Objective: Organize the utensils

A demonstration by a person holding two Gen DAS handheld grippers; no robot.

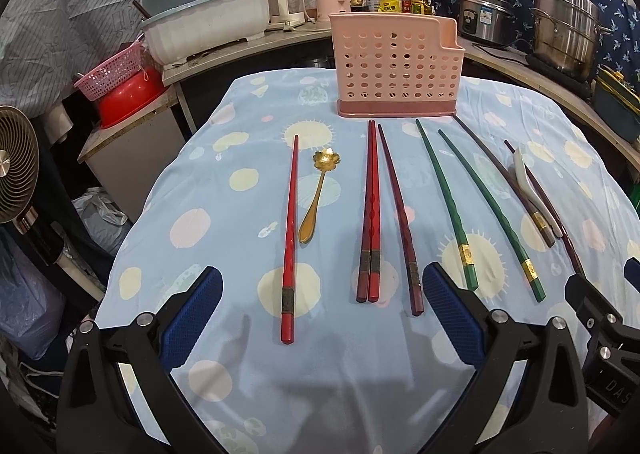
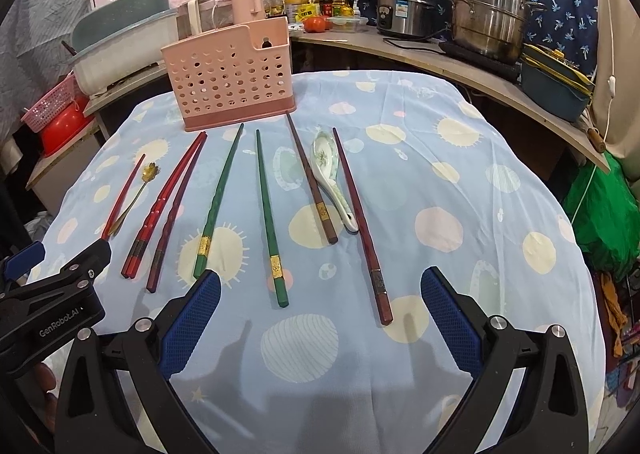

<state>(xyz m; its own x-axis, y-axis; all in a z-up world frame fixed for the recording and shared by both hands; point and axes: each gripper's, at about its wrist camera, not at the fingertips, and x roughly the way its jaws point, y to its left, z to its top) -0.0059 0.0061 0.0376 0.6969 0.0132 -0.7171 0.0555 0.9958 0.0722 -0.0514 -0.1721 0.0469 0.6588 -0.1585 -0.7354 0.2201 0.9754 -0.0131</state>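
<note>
A pink perforated utensil holder (image 1: 398, 68) (image 2: 232, 74) stands empty at the far side of the table. In front of it lie red chopsticks (image 1: 370, 210) (image 2: 164, 206), a lone red chopstick (image 1: 290, 242), a dark red chopstick (image 1: 400, 220), two green chopsticks (image 1: 448, 206) (image 2: 270, 218), brown chopsticks (image 2: 312, 180), a gold flower spoon (image 1: 318, 194) (image 2: 134, 196) and a white ceramic spoon (image 2: 334, 178) (image 1: 534, 192). My left gripper (image 1: 322, 314) is open and empty above the near ends of the red chopsticks. My right gripper (image 2: 320, 314) is open and empty near the green and dark chopsticks.
The table has a light blue dotted cloth (image 1: 224, 214). Behind it a counter holds a dish tub (image 1: 208, 26), kettles, bottles, a rice cooker (image 2: 406, 10) and a steel pot (image 2: 490, 14). A fan (image 1: 16, 170) stands at the left.
</note>
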